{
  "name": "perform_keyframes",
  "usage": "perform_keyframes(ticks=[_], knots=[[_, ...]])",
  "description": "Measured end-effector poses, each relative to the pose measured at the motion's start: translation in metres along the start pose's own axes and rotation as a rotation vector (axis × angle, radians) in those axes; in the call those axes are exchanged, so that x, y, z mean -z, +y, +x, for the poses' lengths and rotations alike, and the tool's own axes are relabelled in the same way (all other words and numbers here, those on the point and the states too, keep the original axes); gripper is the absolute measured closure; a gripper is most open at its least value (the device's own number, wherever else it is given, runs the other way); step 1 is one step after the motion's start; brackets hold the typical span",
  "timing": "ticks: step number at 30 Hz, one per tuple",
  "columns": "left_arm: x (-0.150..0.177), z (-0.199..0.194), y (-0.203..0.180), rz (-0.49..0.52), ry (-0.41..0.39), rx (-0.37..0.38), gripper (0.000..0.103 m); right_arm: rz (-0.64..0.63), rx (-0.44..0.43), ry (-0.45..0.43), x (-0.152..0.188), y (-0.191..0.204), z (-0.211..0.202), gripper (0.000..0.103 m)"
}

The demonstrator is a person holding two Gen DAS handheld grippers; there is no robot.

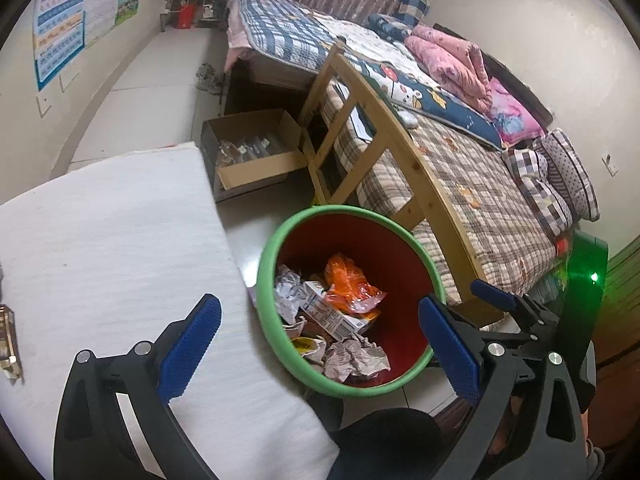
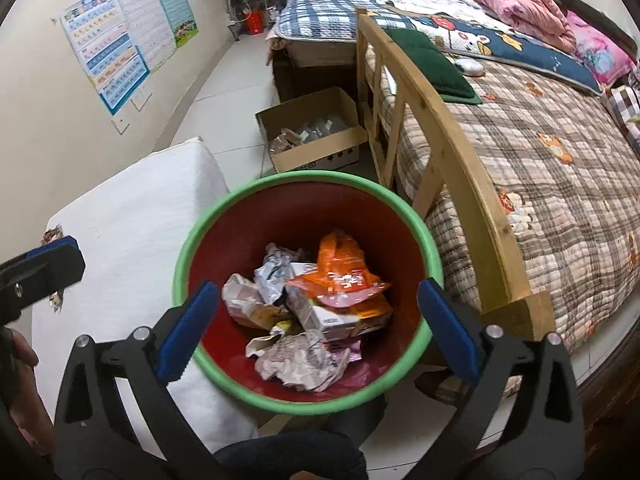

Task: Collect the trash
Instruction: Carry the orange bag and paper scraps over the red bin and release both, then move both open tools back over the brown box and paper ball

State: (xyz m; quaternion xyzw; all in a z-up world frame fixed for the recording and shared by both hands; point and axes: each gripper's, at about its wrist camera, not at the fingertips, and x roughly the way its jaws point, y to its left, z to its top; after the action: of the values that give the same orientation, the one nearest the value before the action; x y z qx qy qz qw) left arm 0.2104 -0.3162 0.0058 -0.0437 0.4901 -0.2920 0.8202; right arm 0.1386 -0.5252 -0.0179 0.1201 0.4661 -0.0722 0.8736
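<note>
Both grippers spread wide, nothing between the pads: right gripper (image 2: 318,328) hangs directly over the bin mouth, left gripper (image 1: 320,344) sits a little to the side, over the table edge and the bin's near rim, with the right gripper's blue tips showing at the right of the left wrist view. Judged step: a drop into the bin has been made and both tools are empty, so the next move calls for finding more litter and carrying a gripper back to it. Possible candidate: a small brownish scrap (image 2: 52,235) on the white table (image 2: 132,216), partly hidden behind the left gripper's finger in the right wrist view; what it is cannot be told. Green-rimmed red bin (image 2: 208,216) stands on the floor just beside the table and near the wooden bed end (image 2: 452,152). Inside: a crumpled paper ball (image 2: 298,360) nearest, a white carton (image 2: 332,320) beneath an orange wrapper (image 2: 340,276), a silvery crushed wrapper (image 2: 274,268) toward the far wall; roughly the bottom is covered, plenty of room above. Farther off, an open cardboard box (image 2: 312,136) on the floor holds packets, contents unclear.
</note>
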Motion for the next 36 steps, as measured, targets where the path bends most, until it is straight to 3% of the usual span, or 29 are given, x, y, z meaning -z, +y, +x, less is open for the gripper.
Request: perform_keyframes(ticks=[6,11,22,36], knots=[[0.013,-0.032,0.033,-0.049,-0.039,-0.033,0.008,-0.047,-0.027,0.002,0.009,0.034,-0.006,0.005],[0.027,-0.063,0.074,-0.101,-0.062,-0.103,0.008,-0.101,-0.059,0.016,0.017,0.074,-0.005,0.005],[0.05,-0.13,0.171,-0.229,-0.117,-0.225,0.008,-0.236,-0.15,0.036,0.029,0.181,0.0,0.005],[0.079,-0.175,0.274,-0.329,-0.129,-0.305,0.008,-0.365,-0.235,0.086,0.047,0.295,0.014,0.005]])
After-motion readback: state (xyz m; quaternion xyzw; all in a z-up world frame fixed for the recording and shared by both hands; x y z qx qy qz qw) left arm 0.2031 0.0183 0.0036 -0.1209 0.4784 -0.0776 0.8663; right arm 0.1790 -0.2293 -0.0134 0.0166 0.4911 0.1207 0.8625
